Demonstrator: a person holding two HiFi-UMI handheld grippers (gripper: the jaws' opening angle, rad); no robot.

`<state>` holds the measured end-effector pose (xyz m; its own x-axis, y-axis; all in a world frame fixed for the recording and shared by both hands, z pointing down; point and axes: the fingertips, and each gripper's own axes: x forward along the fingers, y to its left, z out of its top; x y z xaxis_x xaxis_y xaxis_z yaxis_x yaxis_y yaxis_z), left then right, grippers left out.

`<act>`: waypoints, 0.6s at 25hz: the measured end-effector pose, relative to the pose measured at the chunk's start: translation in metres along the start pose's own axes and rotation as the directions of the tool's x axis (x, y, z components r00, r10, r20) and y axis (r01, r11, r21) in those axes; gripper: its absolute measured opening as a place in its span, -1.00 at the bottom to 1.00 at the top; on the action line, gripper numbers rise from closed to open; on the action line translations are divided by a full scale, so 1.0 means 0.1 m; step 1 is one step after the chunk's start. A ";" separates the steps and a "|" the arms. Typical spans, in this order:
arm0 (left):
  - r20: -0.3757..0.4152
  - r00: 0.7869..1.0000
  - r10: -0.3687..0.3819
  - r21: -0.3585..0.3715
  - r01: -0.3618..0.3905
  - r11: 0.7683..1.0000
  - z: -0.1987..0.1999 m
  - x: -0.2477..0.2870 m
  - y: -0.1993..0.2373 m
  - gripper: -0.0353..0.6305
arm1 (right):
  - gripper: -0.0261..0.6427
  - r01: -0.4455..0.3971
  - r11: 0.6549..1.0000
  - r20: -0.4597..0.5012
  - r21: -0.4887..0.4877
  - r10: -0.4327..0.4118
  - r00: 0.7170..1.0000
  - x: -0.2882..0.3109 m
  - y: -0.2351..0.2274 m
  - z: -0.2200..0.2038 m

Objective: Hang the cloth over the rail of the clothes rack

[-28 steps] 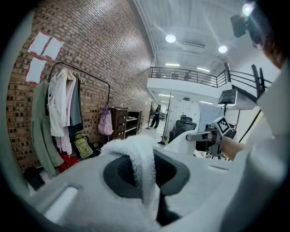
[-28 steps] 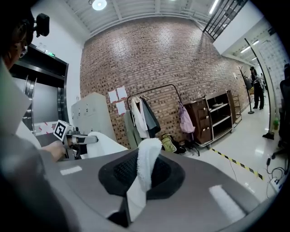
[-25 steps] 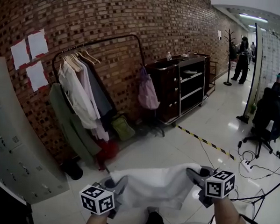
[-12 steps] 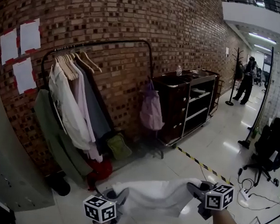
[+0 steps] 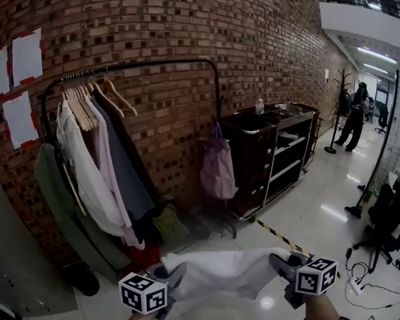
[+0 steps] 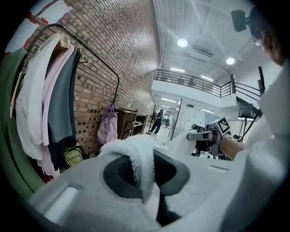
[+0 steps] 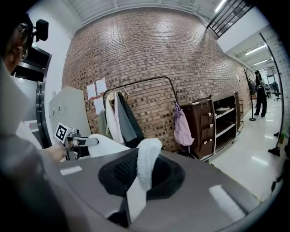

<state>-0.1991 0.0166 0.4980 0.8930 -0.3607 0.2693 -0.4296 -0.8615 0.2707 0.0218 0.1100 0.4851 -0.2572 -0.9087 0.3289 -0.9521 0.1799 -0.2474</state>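
A white cloth [image 5: 224, 272] hangs stretched between my two grippers, low in the head view. My left gripper [image 5: 169, 275] is shut on its left corner [image 6: 138, 156], and my right gripper [image 5: 283, 263] is shut on its right corner [image 7: 146, 163]. The clothes rack [image 5: 145, 65] is a black bent rail against the brick wall, ahead and up to the left. Several garments [image 5: 99, 171] on wooden hangers fill its left half. The right part of the rail [image 7: 149, 80] is bare, with a purple bag [image 5: 219, 169] hanging at its right post.
A dark trolley cabinet [image 5: 270, 153] stands right of the rack with a bottle on top. A yellow-black floor strip [image 5: 279, 236] runs in front of it. Grey lockers [image 7: 68, 113] stand to the left. A person [image 5: 355, 117] stands far down the hall; an office chair [image 5: 387, 219] is at right.
The view has come closer to the rack and tilted up. Both grippers keep their hold on the cloth, which stays spread between them.
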 end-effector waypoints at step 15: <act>0.018 0.991 0.133 -0.003 -0.133 0.991 0.40 0.95 0.92 -0.82 | -0.85 -0.104 0.994 0.028 -0.020 0.105 0.994 1.22 -1.00 0.51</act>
<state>-0.1478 -0.1110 0.5113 0.8301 -0.4784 0.2866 -0.5449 -0.8049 0.2349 0.0941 -0.0385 0.5031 -0.3508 -0.8951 0.2751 -0.9232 0.2814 -0.2618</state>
